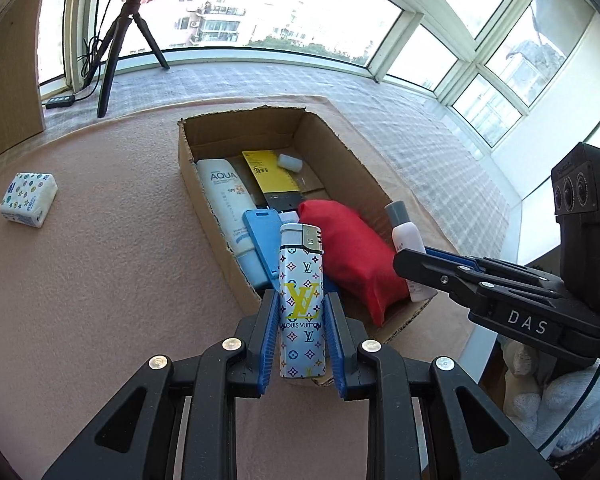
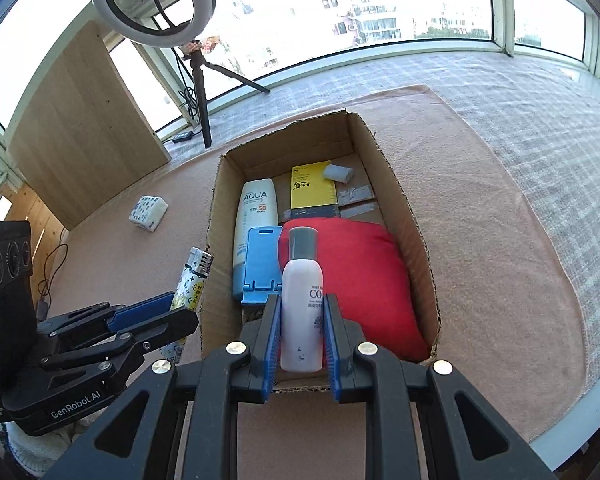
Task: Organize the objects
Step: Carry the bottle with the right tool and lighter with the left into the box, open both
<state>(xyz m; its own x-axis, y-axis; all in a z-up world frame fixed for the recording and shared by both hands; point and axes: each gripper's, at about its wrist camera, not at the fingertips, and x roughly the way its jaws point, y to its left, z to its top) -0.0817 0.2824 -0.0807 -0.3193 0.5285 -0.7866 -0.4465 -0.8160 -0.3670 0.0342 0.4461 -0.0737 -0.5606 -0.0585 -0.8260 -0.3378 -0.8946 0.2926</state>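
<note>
My left gripper [image 1: 302,342] clamps a lighter [image 1: 302,300] printed "LOUIS VUITTON" just outside the cardboard box's [image 2: 216,216] near-left corner. My right gripper [image 2: 300,340] squeezes a white bottle [image 2: 302,312] (label cut off at "CO") over the box's near edge. Inside, a tube [image 2: 256,216] reads "AQUA SPF 50"; a red pouch [image 2: 360,280] hides the floor.
</note>
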